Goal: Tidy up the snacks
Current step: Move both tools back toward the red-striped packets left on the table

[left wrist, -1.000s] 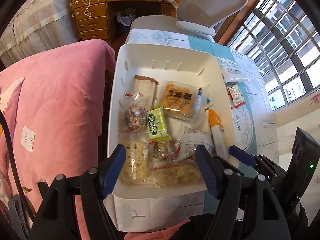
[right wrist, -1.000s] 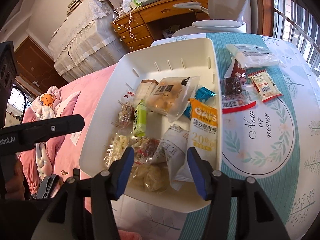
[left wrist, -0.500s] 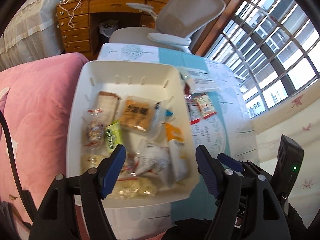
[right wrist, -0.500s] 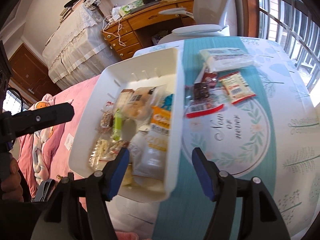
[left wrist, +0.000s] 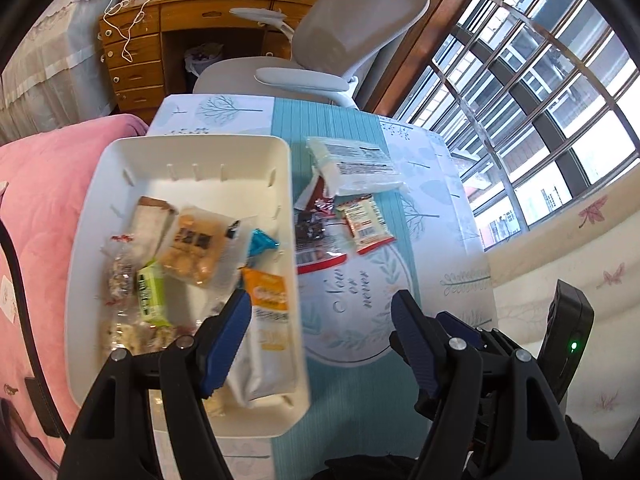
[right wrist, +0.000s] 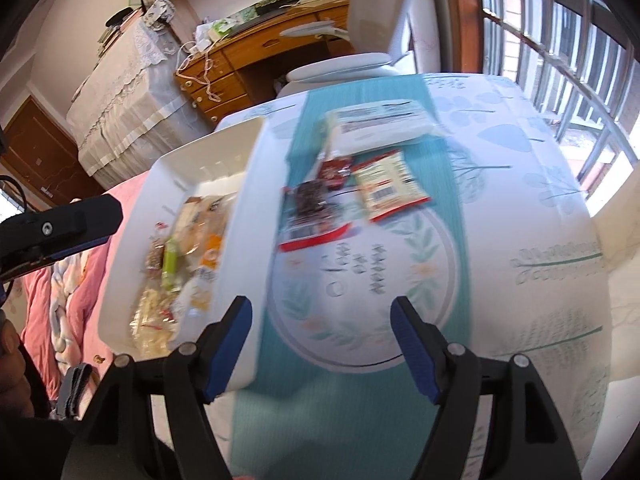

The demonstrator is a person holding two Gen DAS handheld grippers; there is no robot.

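A: Where, and pointing which way?
B: White bin [left wrist: 188, 156] of snacks under left gripper [left wrist: 320, 344], long axis running away from the tongs.
A: Tongs?
B: Left spread wide, pinching nothing; right gripper [right wrist: 322, 346] opening, empty, over tablecloth [right wrist: 520, 220].

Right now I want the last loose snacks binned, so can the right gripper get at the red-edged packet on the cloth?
Probably yes. The right gripper is empty, its jaws opening, and bare tablecloth separates it from the red-edged packet. The white bin sits off to the side.
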